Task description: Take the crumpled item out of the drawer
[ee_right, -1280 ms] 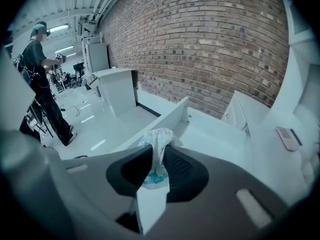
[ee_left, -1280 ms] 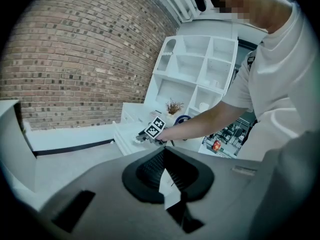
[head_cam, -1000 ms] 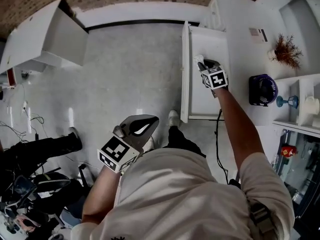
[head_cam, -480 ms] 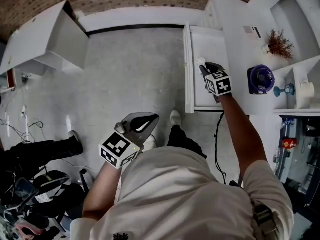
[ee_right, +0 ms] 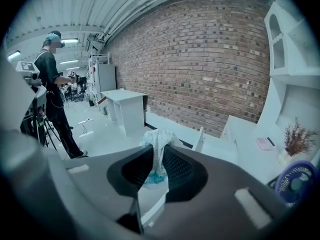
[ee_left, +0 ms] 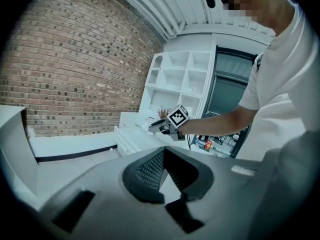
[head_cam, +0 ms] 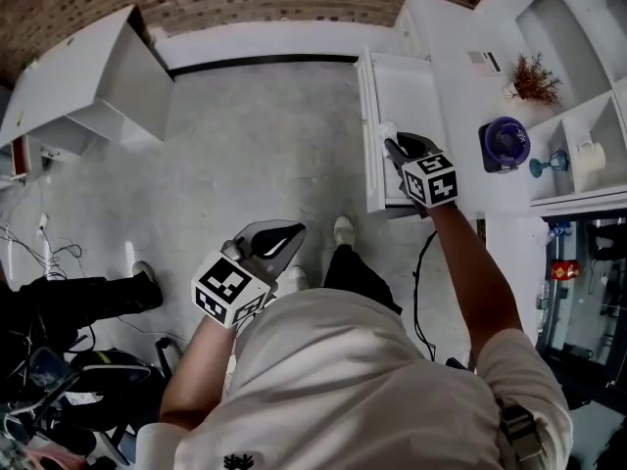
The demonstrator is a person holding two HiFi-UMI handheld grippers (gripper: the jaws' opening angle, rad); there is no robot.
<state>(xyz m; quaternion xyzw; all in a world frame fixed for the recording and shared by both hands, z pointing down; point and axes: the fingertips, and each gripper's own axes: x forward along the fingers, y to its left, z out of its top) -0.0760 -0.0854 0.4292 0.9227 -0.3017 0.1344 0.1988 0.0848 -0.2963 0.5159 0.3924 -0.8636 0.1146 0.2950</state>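
In the head view, the right gripper (head_cam: 396,152) reaches over the open white flat-bottomed drawer (head_cam: 416,91) with a small crumpled white wad (head_cam: 384,132) at its tips. The wad sits over the drawer's near side wall, though from above I cannot tell how high it is. The left gripper (head_cam: 275,242) hangs well apart, low by the person's body and over the grey floor. In the left gripper view, its two dark ribbed pads (ee_left: 147,171) meet at the tips with nothing between them, and the right gripper shows far off by the white cabinet. In the right gripper view, the jaws are pinched on the wad. It looks like thin crinkled paper or cloth, white with a blue-green patch low down, and its puffed top stands above the pads while the drawer lies beyond and below. Judging by its folds and the narrow pinch, it should be very light, soft and easily crushed, neither slippery nor breakable, though a loose flap could tear or slide free. The bunched middle, where the jaws now bite, seems the safest place to hold it.
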